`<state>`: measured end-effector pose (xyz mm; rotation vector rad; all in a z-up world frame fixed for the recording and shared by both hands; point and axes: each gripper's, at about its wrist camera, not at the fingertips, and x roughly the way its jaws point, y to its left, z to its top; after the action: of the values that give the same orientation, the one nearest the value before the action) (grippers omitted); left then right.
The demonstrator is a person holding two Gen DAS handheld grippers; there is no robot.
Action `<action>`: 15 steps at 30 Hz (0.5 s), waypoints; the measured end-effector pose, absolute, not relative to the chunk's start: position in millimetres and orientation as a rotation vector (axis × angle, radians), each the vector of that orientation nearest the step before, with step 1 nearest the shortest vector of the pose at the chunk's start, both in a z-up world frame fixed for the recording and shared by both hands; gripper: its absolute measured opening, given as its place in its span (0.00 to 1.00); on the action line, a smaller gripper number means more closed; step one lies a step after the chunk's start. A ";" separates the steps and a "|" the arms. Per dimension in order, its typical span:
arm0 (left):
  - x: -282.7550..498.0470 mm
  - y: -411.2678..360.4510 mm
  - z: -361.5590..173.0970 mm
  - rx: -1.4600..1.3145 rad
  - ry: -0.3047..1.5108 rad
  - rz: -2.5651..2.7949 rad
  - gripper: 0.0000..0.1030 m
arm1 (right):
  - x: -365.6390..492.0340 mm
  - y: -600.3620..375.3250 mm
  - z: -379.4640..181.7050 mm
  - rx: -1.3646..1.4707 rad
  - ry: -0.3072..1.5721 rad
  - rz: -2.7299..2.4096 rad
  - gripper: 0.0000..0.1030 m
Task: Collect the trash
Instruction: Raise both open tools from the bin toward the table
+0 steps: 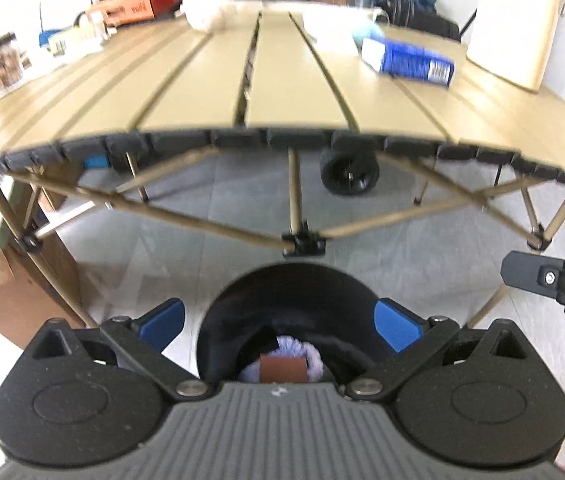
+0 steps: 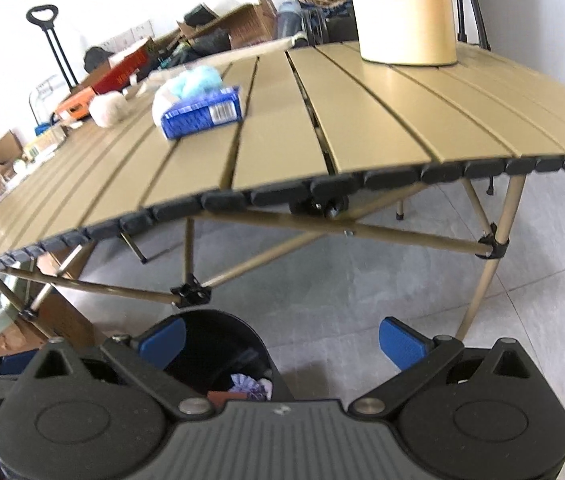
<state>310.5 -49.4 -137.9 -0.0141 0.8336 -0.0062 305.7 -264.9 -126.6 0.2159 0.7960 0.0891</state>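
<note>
Grippers are hovering over a black bin (image 1: 282,308) that is standing on the grey floor (image 1: 382,248), just in front of a tan slatted table (image 1: 290,88). The left gripper (image 1: 280,326) is hanging directly above the bin's mouth with its blue fingers (image 1: 398,328) spread wide on either side of the rim, grasping nothing. Inside the bin, a lilac wad (image 1: 306,356) and a brown scrap (image 1: 282,368) are lying at the bottom. At the far right edge of the left view, part of the other gripper is poking into sight.

The right gripper (image 2: 282,340) is hanging to the right of the bin (image 2: 218,344), mostly over bare floor (image 2: 362,280), and its blue fingers (image 2: 400,342) are likewise parted and empty. Its left finger is overlapping the bin's rim in the view. Crumpled pale scraps (image 2: 248,386) are showing inside the bin.

On the table (image 2: 362,120), a blue box (image 2: 202,114) is lying on its side, with a light blue wad (image 2: 196,78) just behind it and touching it. A white wad (image 2: 108,110) is sitting farther left, near the back edge. A tall cream container (image 2: 406,12) is standing upright at the table's right side. Behind the table, boxes (image 2: 122,70) and other clutter are piled against the wall, too blurred to name in detail.
</note>
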 end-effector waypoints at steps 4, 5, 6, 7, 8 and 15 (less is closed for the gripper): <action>301.7 -46.8 -122.1 -0.009 0.757 -0.005 1.00 | 299.2 -265.1 -114.8 0.214 0.766 0.105 1.00; 299.9 -46.5 -118.7 -0.006 0.737 -0.004 1.00 | 297.3 -265.4 -112.3 0.217 0.762 0.109 1.00; 297.8 -46.3 -115.2 -0.004 0.717 -0.004 1.00 | 294.7 -265.8 -109.0 0.220 0.755 0.115 1.00; 295.7 -45.3 -112.2 -0.002 0.694 -0.003 1.00 | 292.6 -266.5 -106.1 0.221 0.745 0.119 1.00; 294.1 -45.2 -109.8 -0.001 0.677 -0.002 1.00 | 290.3 -267.1 -102.5 0.223 0.732 0.124 1.00; 286.8 -42.1 -96.1 -0.004 0.586 0.012 1.00 | 281.8 -269.5 -83.8 0.245 0.621 0.181 1.00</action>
<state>286.8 -42.1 -96.1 -0.0040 0.5859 0.0118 281.8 -269.5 -83.8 0.2452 0.6211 0.1812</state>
